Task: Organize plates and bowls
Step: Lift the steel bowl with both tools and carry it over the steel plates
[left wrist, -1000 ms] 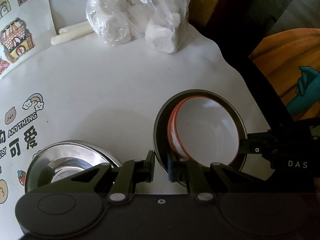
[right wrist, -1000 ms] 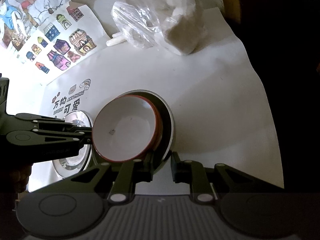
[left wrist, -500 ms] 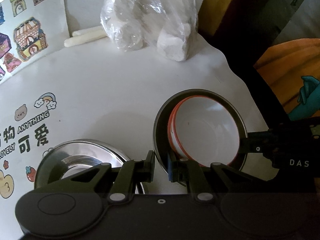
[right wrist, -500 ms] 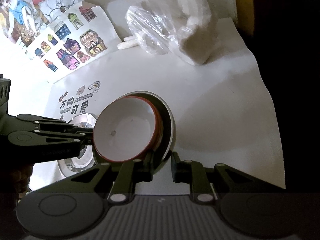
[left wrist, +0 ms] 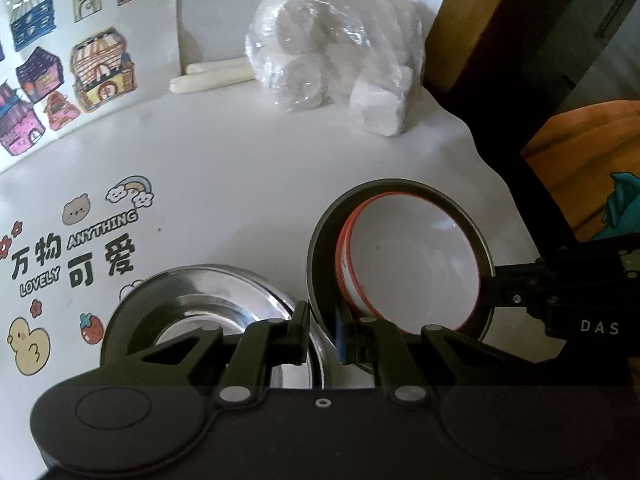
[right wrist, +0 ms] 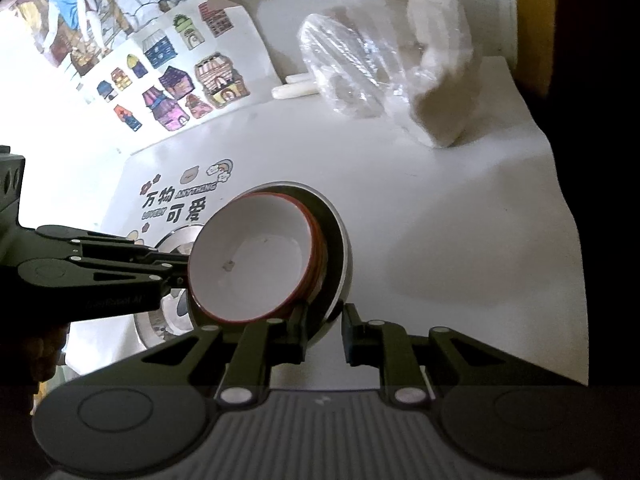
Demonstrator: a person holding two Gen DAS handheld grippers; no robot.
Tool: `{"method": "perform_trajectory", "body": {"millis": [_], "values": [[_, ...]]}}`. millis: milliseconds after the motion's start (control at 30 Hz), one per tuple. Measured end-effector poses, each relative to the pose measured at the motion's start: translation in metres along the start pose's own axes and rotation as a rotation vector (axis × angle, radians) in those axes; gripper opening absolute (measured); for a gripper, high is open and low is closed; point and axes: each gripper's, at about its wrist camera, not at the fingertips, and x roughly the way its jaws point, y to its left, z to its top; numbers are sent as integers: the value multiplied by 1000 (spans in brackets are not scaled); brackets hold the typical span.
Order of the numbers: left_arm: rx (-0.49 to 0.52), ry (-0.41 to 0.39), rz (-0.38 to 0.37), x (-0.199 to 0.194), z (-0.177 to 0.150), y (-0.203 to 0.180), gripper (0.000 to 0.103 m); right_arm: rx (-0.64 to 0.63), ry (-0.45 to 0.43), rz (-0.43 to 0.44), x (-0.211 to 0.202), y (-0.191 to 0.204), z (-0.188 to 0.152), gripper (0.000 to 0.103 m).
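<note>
A steel bowl [left wrist: 320, 240] with a white, red-rimmed bowl [left wrist: 412, 264] nested in it is held tilted above the table. My left gripper [left wrist: 324, 330] is shut on the steel bowl's near rim. My right gripper [right wrist: 325, 330] is shut on the opposite rim of the same steel bowl [right wrist: 340, 248], with the white bowl [right wrist: 248, 260] inside. A second steel bowl [left wrist: 212, 304] sits on the table below the left gripper and also shows in the right wrist view [right wrist: 168, 316].
A clear plastic bag of white lumps [left wrist: 336, 68] and white sticks [left wrist: 208, 78] lie at the back of the white table [left wrist: 240, 176]. Cartoon stickers [left wrist: 76, 248] cover its left side. The table's right edge [left wrist: 492, 172] drops off.
Both grippers have carried the nested bowls back and up from the bag. The second steel bowl now shows more fully under the left gripper. Both grips are unchanged.
</note>
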Motion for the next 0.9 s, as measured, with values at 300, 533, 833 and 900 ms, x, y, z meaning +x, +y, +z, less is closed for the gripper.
{"method": "perform_trajectory", "body": {"millis": [300, 533, 833, 900], "values": [[-24, -11, 17, -5, -4, 8, 12, -29, 3, 11, 3, 10, 3, 20], [-50, -20, 36, -12, -9, 18, 12, -55, 9, 26, 8, 20, 7, 20], [-85, -33, 63, -20, -14, 34, 12, -93, 17, 48, 17, 37, 14, 20], [-93, -36, 69, -21, -15, 39, 12, -101, 19, 53, 19, 41, 16, 20]]}}
